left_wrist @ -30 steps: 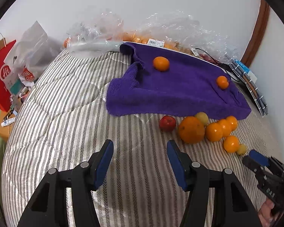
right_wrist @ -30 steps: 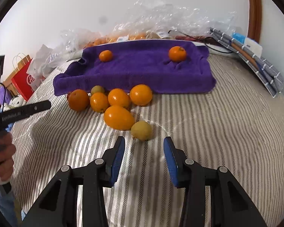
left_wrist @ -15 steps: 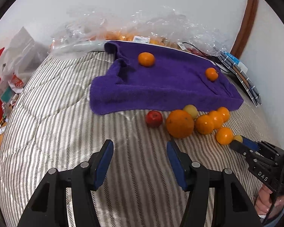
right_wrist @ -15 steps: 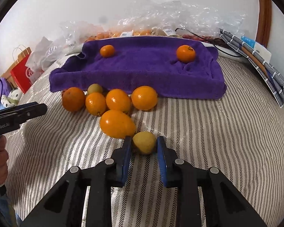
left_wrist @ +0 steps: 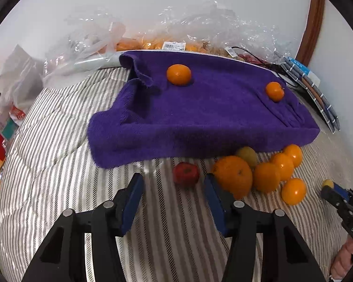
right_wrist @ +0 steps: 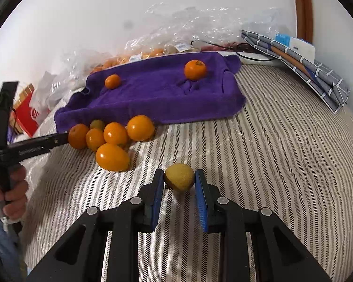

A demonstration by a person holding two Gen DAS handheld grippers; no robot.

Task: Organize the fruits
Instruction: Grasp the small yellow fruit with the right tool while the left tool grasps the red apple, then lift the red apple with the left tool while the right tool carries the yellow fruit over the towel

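Gripping a yellow fruit, the right tongs lift; left tongs gape—two oranges sit on the purple towel, the pile before it remains.

Both views low, facing purple towel

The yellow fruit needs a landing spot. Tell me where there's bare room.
The purple towel is bare between its two oranges and along its front. The striped bedding right of the towel is open too. Crowded: the fruit cluster at the towel's front-left edge.
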